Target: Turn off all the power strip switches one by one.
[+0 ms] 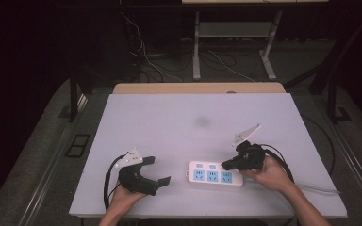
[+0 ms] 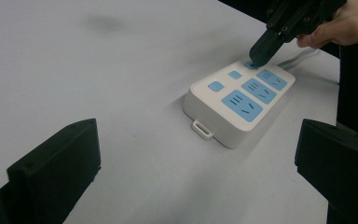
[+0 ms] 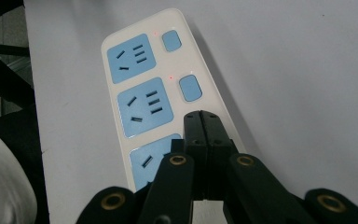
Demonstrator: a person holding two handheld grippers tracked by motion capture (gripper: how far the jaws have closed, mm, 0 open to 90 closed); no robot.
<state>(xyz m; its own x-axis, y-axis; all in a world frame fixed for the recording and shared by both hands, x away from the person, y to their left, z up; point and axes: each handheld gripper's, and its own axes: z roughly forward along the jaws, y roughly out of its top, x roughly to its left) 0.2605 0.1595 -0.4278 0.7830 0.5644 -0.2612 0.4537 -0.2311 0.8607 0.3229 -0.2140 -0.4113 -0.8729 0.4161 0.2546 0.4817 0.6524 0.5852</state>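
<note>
Power strip (image 1: pixel 215 174) lies flat near the desk's (image 1: pixel 169 122) front edge. Right gripper (image 1: pixel 227 165), jaws closed together to form one blunt tip, presses its end switch (image 2: pixel 251 65). Left gripper (image 1: pixel 158 170) rests nearby, jaws open, empty.

power strip (image 1: pixel 215 173) | white, blue sockets and switches | flat | table's near right

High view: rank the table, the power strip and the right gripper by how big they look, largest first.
1. Table, by far the largest.
2. Power strip.
3. Right gripper, shut, its tip on the strip; it looks about as long as the strip, so these two are too close to rank firmly.
</note>
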